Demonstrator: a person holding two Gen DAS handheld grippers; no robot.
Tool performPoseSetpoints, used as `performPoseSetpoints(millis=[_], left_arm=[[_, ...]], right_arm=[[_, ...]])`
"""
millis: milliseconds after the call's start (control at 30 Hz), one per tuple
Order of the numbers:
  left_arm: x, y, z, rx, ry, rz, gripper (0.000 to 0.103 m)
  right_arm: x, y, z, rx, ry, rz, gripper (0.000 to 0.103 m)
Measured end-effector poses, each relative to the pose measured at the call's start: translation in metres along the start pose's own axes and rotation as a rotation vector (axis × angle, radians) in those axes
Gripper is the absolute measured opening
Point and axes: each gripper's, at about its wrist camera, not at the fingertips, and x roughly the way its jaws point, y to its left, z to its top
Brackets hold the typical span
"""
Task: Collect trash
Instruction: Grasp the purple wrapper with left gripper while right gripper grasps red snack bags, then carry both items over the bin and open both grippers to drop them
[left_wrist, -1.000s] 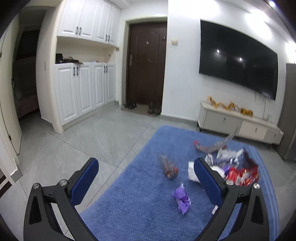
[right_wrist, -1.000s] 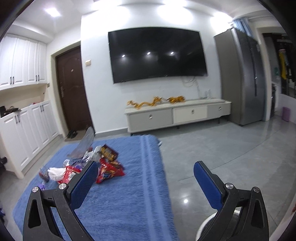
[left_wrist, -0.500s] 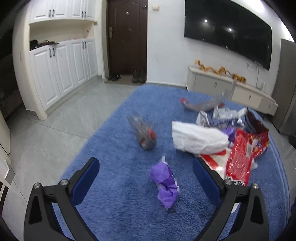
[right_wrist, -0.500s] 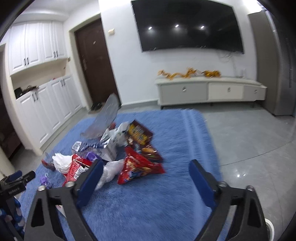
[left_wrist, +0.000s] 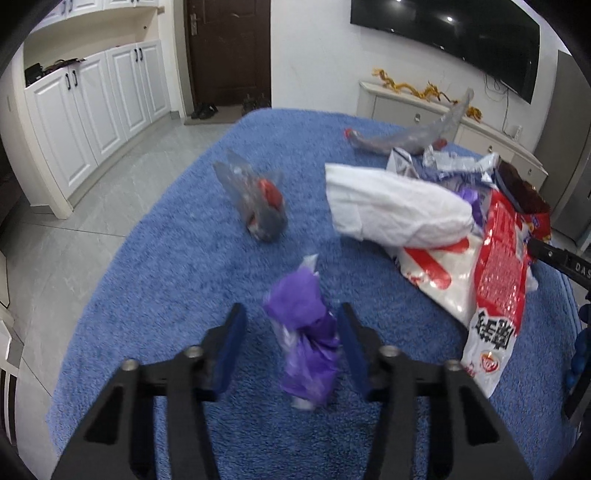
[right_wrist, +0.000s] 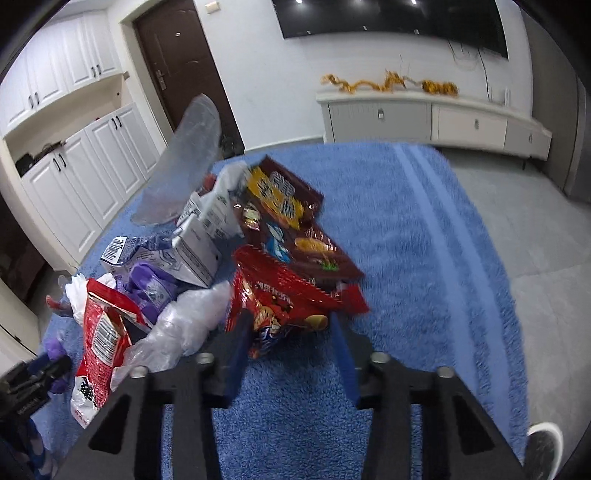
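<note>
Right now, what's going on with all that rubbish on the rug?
A person holding a gripper in each hand is picking litter off the blue rug. The left gripper, its jaws just closing, straddles a purple wrapper. The right gripper, also closing, brackets a red snack bag. Neither piece is lifted yet.

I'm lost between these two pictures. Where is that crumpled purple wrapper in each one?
Left wrist view: purple wrapper low centre, between the left claw's fingers.
Right wrist view: wrapper at far left edge, small, beside the other claw.
Shared landmark: the dark brown door.
</note>
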Motion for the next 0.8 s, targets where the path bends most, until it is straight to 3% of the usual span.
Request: performPoseSetpoints(millis=[33,67,367,600,800], left_arm=[[0.0,-0.001,-0.001,0.004,0.005,-0.006,0.032],[-0.002,0.0,-0.001,0.004,0.002,-0.01,0.032],[-0.048,0.007,-0.005,0.018,-0.102,-0.043,0.031],[-0.106,-0.018,-0.004,0.098,-0.207,-0.191,0.03],[-0.137,-0.084,0.003,0.232,-0.236,-0.346,0.03]], right_arm=[[0.0,-0.002,-0.001,0.009,0.003,0.01,0.026],[-0.002,-0.004,-0.003,0.014,-0.001,0.02,0.021],[-0.064,-0.006,-0.025,0.009,-0.085,0.068,0.017],[-0.141,-0.021,-0.055,0.048,-0.188,0.066,0.017],[-0.21,-0.069,-0.089,0.123,-0.272,-0.055,0.017]])
